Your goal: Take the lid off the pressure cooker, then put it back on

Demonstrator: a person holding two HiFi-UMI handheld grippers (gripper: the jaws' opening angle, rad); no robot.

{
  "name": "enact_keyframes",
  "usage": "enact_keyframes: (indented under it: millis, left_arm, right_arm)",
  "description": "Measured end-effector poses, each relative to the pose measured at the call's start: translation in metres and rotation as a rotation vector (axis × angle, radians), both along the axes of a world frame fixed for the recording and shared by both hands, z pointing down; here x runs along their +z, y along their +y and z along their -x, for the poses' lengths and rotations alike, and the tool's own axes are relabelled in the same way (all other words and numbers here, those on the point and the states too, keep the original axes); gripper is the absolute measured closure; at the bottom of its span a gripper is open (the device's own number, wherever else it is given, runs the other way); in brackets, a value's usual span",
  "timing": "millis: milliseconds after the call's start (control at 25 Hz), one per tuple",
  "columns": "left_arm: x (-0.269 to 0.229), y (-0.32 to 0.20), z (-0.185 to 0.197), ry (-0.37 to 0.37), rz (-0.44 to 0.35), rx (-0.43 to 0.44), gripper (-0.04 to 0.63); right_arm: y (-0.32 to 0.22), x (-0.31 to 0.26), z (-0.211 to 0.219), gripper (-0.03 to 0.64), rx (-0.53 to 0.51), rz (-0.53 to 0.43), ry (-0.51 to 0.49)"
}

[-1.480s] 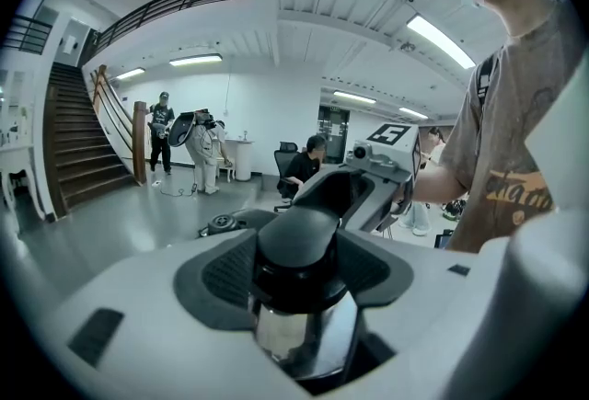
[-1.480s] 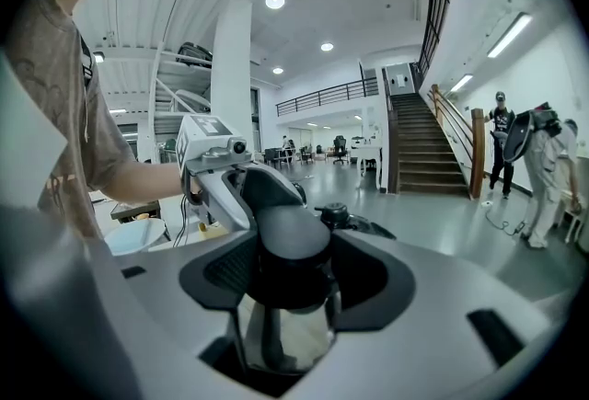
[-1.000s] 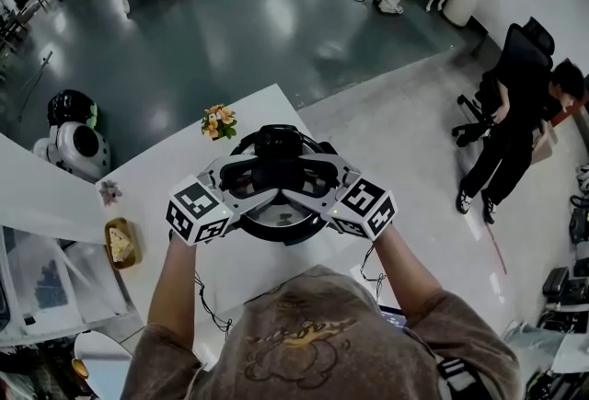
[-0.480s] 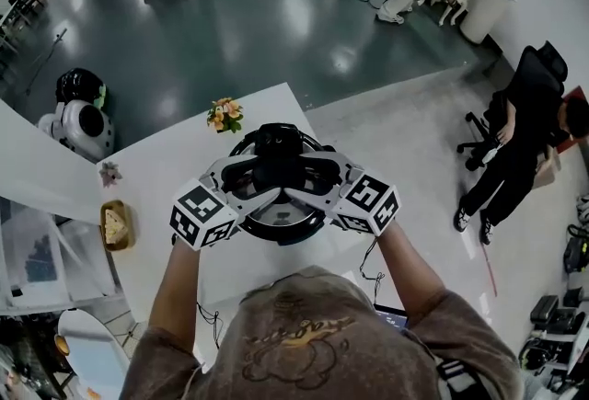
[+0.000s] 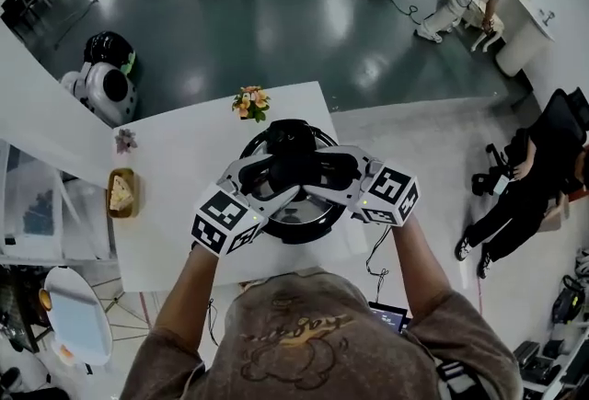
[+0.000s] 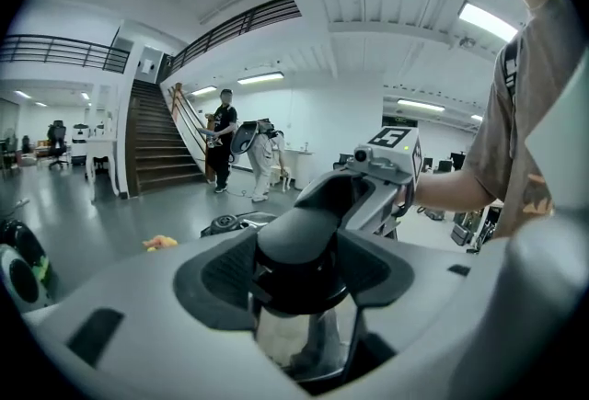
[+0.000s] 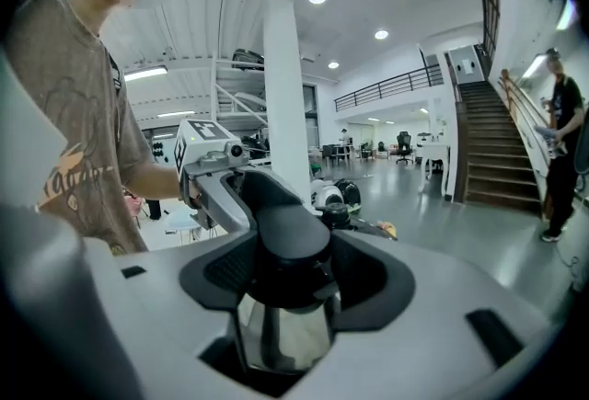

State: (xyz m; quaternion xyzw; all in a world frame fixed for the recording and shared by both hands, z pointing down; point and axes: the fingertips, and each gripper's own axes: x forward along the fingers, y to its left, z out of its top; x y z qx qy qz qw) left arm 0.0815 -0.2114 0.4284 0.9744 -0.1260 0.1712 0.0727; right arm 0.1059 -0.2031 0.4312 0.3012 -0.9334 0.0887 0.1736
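Black handle point(image 6: 294, 240) of the lid point(image 5: 296, 211) clamped from both sides: left gripper point(image 6: 300, 271) closed on it from the left, right gripper point(image 7: 283, 277) closed on it from the right, pads pressing its flanks. Lid over the pressure cooker point(image 5: 318, 234), mid-way across the white table point(image 5: 175, 196); seated or raised, cannot tell. Flowers point(image 5: 250, 101) at the far table edge, apart from the cooker.

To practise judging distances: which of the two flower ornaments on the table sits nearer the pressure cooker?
The orange bunch, just beyond the pressure cooker; the small pink one lies off by the table's left edge.
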Motion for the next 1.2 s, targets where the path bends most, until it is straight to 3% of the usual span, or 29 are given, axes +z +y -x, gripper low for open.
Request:
enact_keyframes:
  millis: [320, 560, 680, 840, 1040, 1200]
  left_arm:
    - [0.001, 0.002, 0.005, -0.006, 0.009, -0.139, 0.319]
    - [-0.002, -0.003, 0.002, -0.003, 0.0, -0.162, 0.318]
    - [-0.003, -0.002, 0.004, 0.018, -0.025, -0.163, 0.319]
    - [-0.007, 0.006, 0.014, 0.068, -0.035, -0.171, 0.308]
    - [-0.01, 0.033, 0.046, 0.11, -0.03, -0.17, 0.31]
    - [-0.01, 0.06, 0.077, 0.129, -0.024, -0.169, 0.31]
  right_arm:
    - [-0.002, 0.001, 0.004, 0.365, -0.135, 0.01, -0.003]
    - [-0.007, -0.003, 0.001, 0.364, -0.146, -0.001, -0.004]
    - [-0.007, -0.004, 0.0, 0.362, -0.1, -0.031, -0.009]
    - [-0.002, -0.009, -0.01, 0.394, 0.042, -0.07, -0.029]
    - [0.025, -0.018, -0.02, 0.403, 0.202, -0.106, -0.065]
    - [0.058, -0.022, -0.005, 0.403, 0.269, -0.122, -0.06]
